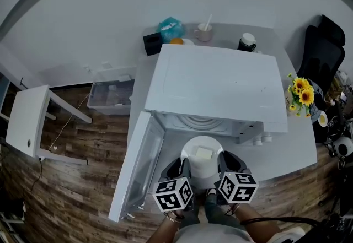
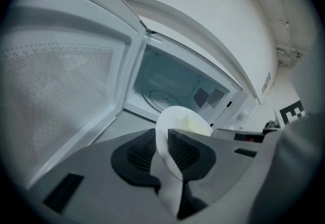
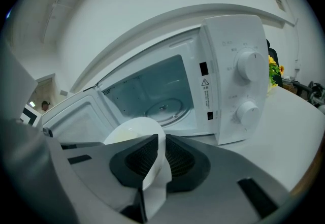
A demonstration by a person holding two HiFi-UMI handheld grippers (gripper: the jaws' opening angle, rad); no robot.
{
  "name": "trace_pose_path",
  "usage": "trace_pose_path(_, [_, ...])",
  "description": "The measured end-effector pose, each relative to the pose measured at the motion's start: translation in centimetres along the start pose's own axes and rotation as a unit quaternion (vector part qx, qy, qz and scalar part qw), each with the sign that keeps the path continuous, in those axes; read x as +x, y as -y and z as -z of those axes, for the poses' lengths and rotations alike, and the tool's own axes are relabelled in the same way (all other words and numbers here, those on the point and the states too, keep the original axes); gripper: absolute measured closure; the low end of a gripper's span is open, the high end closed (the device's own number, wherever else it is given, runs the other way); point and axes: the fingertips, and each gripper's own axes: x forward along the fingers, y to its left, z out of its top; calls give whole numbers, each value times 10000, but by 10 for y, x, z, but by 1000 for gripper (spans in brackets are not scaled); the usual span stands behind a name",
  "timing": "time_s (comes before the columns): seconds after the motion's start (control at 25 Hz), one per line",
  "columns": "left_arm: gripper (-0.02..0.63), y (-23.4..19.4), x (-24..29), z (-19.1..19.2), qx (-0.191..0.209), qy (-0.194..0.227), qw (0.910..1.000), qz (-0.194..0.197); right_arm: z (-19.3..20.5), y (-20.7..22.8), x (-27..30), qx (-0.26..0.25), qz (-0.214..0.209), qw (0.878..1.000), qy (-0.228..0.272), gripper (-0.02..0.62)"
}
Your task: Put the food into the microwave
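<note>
Counter (image 1: 300,142) carried the white microwave (image 1: 220,85), its door (image 1: 135,165) swung wide to my left, the cavity bare apart from the glass turntable (image 3: 165,108).

Plate (image 1: 203,166), white and round, was held just in front of the opening, between my two grippers.

Left gripper (image 2: 163,149) was clamped on the plate's left rim, with the fingers (image 2: 138,154) pinching it from either face. Right gripper (image 3: 158,156) was clamped likewise on the right rim. They stood side by side, neither nearer the oven.

Food (image 1: 204,153), a pale yellowish square, lay on the plate's far half, toward the cavity.

Key relation: the opening lay straight ahead of the plate, with the turntable in line beyond it. A round plate has no long axis to mind. My judgement was that the coming move called for a straight push forward, both hands together, with the plate flat and clear of the door on the left.
</note>
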Motion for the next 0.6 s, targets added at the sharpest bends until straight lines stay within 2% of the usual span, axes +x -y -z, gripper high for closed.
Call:
trace_pose_path(0.24, [529, -7, 16, -10, -161, 78, 9998, -74, -2, 2, 17, 142, -12, 9999, 18, 537])
trace_pose_path(0.6, [532, -12, 44, -26, -111, 257, 9996, -101, -17, 12, 51, 282, -24, 9991, 304, 537])
